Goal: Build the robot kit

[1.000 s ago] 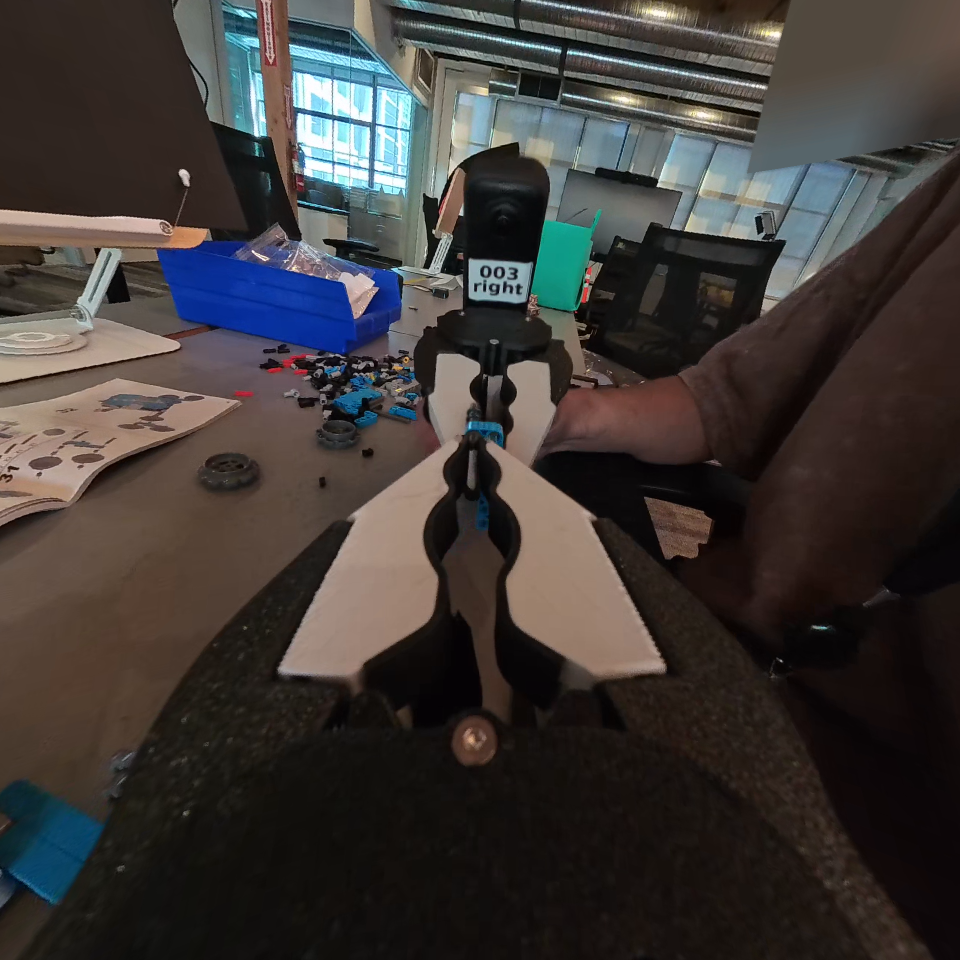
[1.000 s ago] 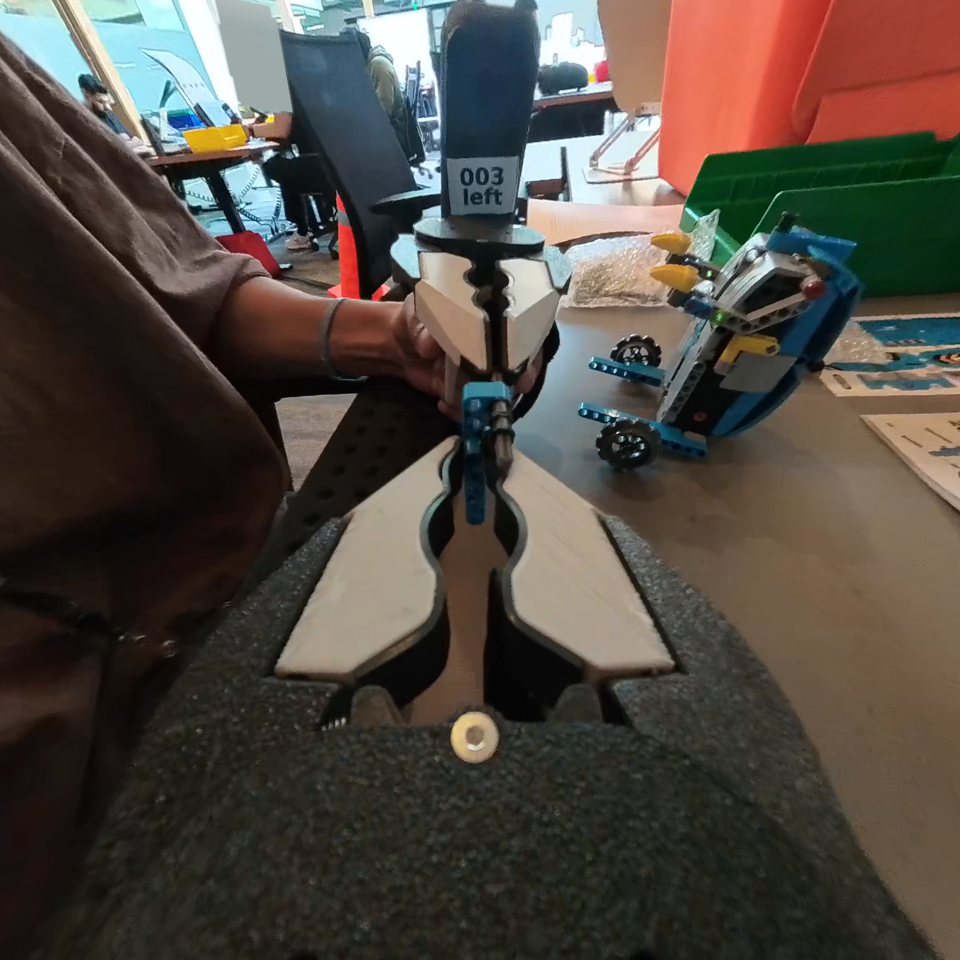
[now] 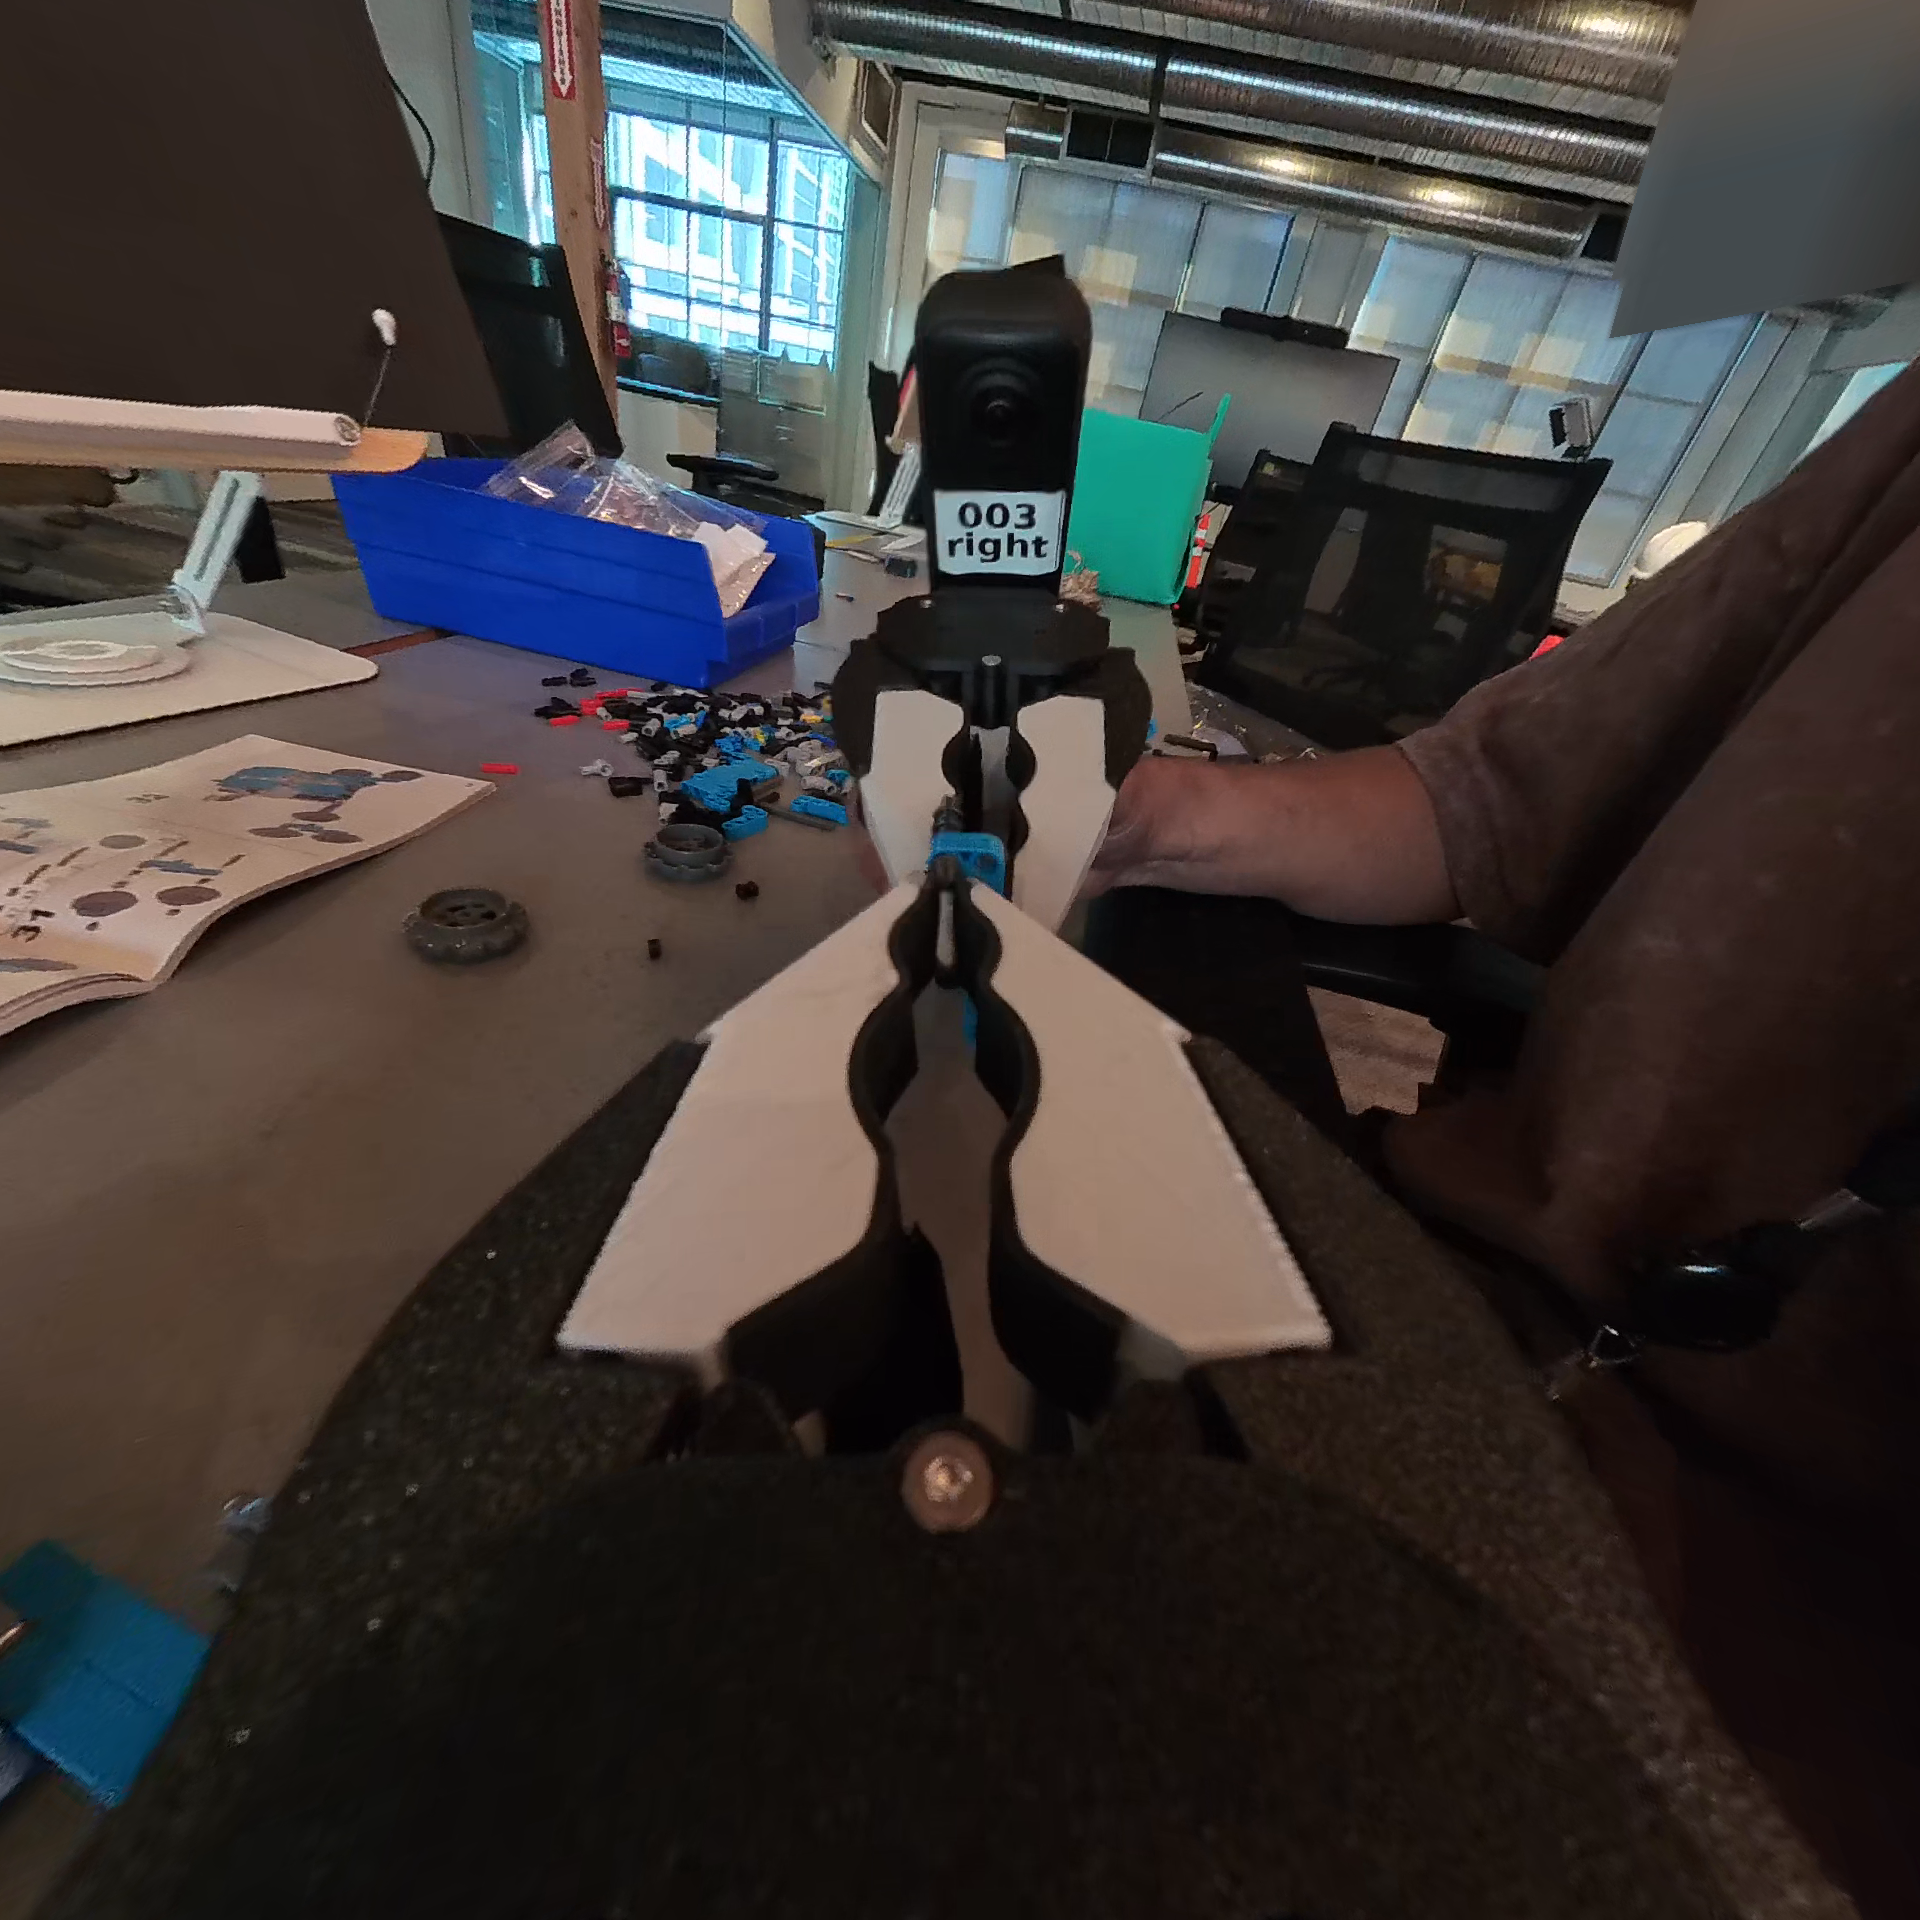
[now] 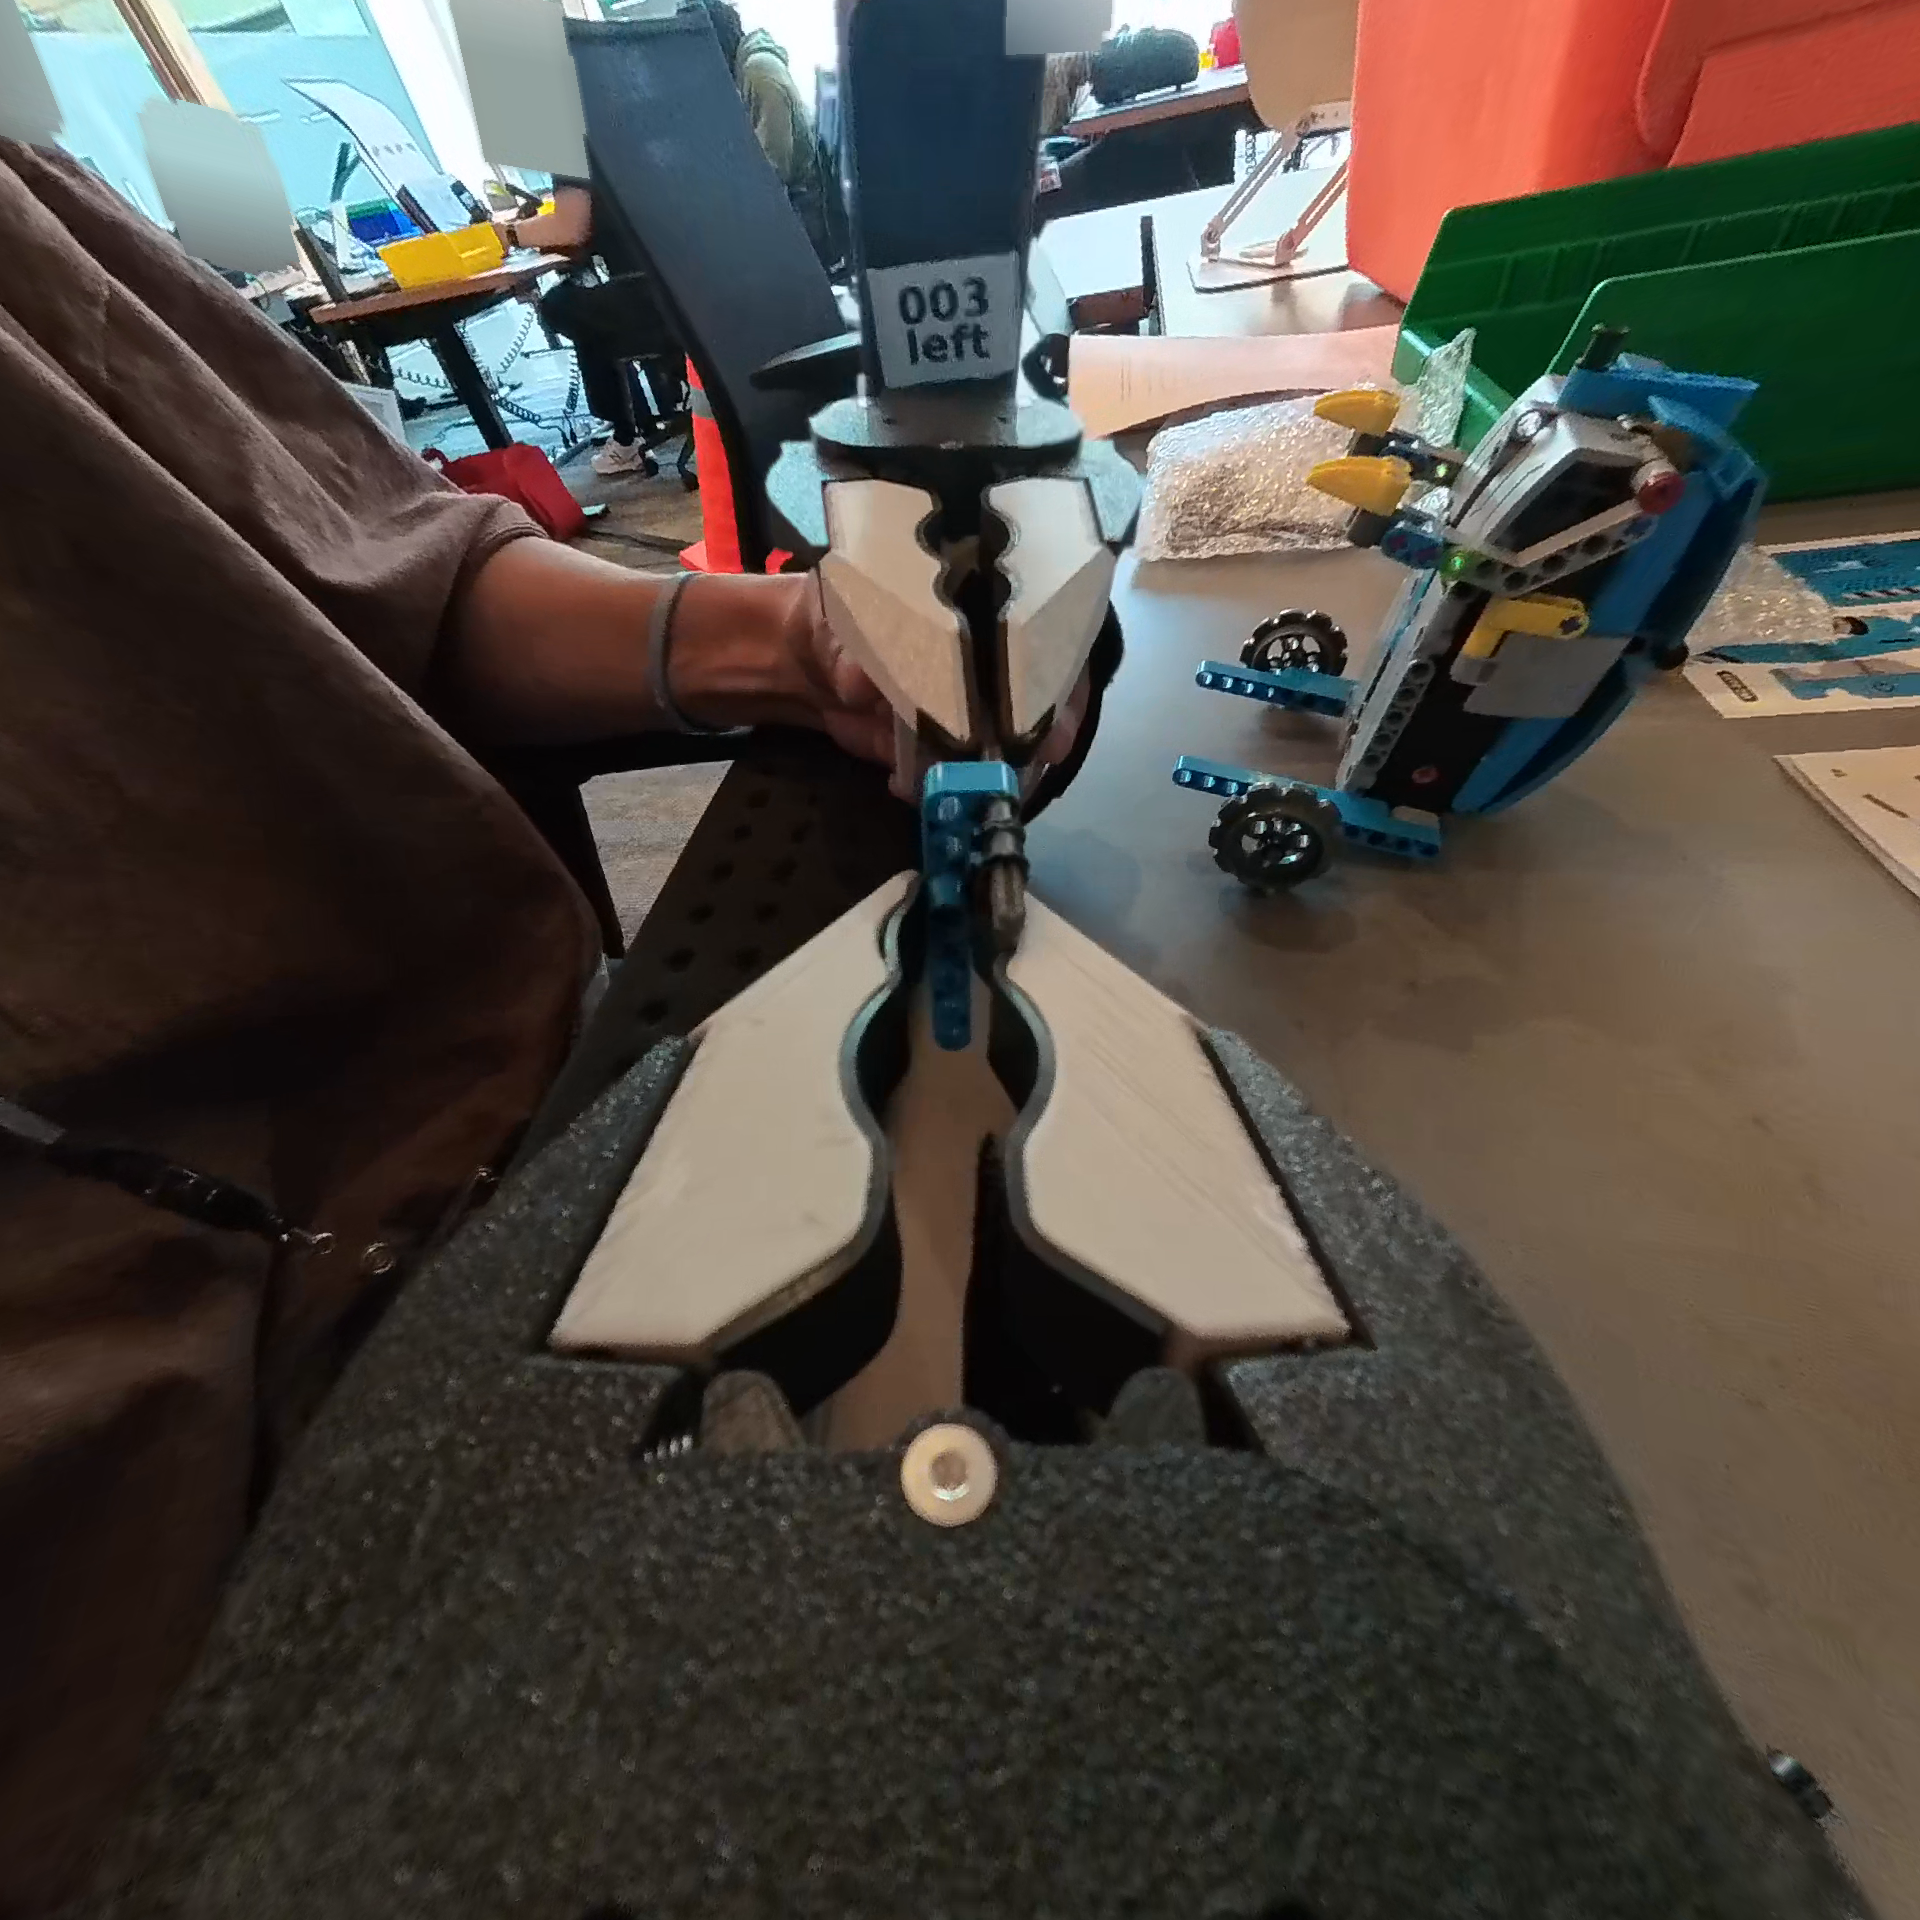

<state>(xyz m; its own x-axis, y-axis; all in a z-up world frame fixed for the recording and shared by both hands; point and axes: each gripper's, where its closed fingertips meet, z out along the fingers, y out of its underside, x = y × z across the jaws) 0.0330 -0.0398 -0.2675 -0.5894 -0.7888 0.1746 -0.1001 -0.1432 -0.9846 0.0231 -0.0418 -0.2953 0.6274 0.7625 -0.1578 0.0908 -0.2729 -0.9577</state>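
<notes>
Between the two grippers, above the near edge of the grey table [image 4: 1558,1143], sits a small blue beam assembly [image 4: 954,883] with a grey ribbed pin [image 4: 1006,862] on its side. The right gripper [image 4: 961,914] is clenched on the long blue beam, which runs back between its white fingers [image 4: 769,1143]. Facing it tip to tip, the left gripper [image 3: 945,914] is pinched closed on something thin at the blue piece's top end; what exactly it grips is too small to tell. A hand [image 4: 842,675] holds the left gripper, a brown sleeve [image 4: 260,623] behind it. Off to one side a blue and grey brick vehicle [image 4: 1538,613] lies tipped over, green bins [image 4: 1714,270] behind it. On the other side lie a scatter of small loose parts [image 3: 717,748], two grey wheels [image 3: 465,925], an open instruction booklet [image 3: 187,831] and a blue bin [image 3: 561,582] holding clear bags
</notes>
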